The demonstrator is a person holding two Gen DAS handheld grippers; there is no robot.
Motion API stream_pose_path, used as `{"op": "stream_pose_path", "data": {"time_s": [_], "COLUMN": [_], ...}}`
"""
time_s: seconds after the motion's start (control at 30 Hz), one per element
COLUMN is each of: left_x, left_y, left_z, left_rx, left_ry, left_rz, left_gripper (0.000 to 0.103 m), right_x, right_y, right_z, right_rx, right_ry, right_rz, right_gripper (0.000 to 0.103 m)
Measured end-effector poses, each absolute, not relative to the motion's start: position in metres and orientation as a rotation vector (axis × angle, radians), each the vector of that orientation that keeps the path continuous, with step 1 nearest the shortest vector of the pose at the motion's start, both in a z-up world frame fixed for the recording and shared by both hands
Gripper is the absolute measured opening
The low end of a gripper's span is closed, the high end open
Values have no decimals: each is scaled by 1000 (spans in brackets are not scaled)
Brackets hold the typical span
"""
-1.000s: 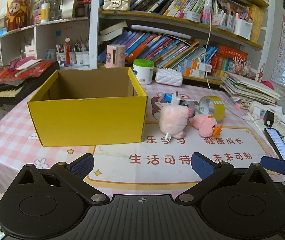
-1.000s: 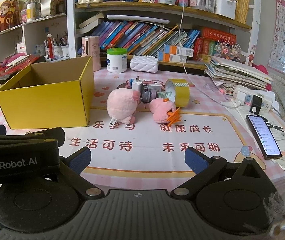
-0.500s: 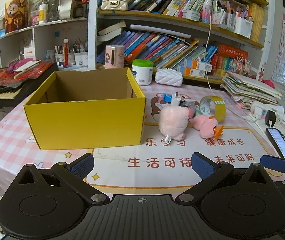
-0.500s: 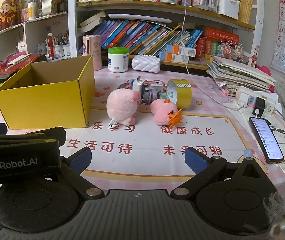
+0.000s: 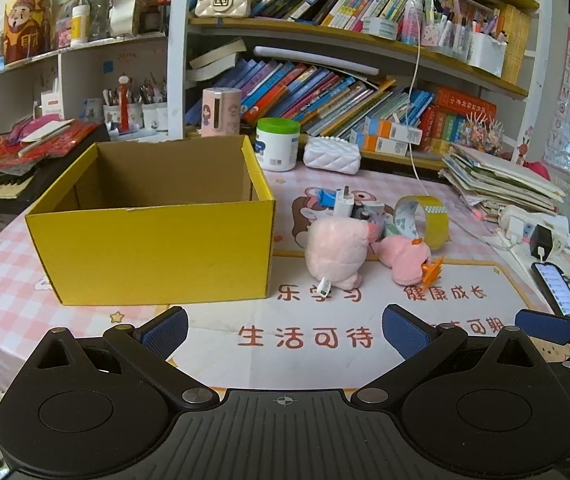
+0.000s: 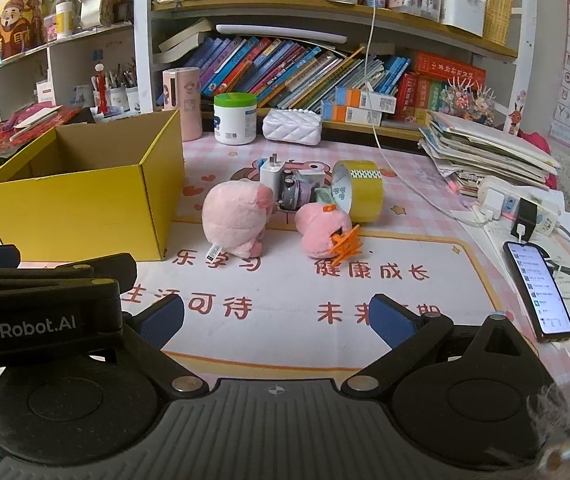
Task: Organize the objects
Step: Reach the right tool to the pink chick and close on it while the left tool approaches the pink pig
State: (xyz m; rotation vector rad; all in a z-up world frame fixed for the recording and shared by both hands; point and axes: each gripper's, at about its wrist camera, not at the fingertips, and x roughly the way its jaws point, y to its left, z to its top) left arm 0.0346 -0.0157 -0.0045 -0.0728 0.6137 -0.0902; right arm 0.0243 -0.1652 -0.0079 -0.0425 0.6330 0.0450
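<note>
An open yellow cardboard box (image 5: 157,240) (image 6: 81,208) stands on the table's left; its inside looks empty. To its right lies a pile: a large pink plush (image 5: 339,250) (image 6: 237,218), a smaller pink plush with orange feet (image 5: 405,258) (image 6: 325,232), a yellow tape roll (image 5: 425,216) (image 6: 359,190), a white charger plug (image 5: 343,202) (image 6: 273,172) and a small grey object (image 6: 291,194). My left gripper (image 5: 285,328) is open and empty, near the table's front edge. My right gripper (image 6: 277,318) is open and empty, just right of the left one.
A phone (image 6: 537,290) lies at the right edge beside a power strip (image 6: 517,204) and a stack of papers (image 6: 485,148). A white jar with green lid (image 6: 235,118), a pink tube (image 6: 181,102) and a white quilted pouch (image 6: 291,126) stand behind. Bookshelves fill the back.
Both grippers have moved slightly forward toward the table; the box and pile look a little nearer. Nothing on the table has moved.
</note>
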Motion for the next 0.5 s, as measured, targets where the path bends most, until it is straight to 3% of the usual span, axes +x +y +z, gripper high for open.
{"op": "stream_pose_path", "data": {"time_s": [0.5], "left_x": [65], "left_y": [-37], "left_z": [-9], "left_rx": [-99], "left_ry": [625], "left_rz": [-32], "left_gripper": [103], "right_x": [67], "right_y": [-197], "right_z": [-12], "right_rx": [-56], "right_ry": [646], "right_rz": [88], "right_gripper": [101]}}
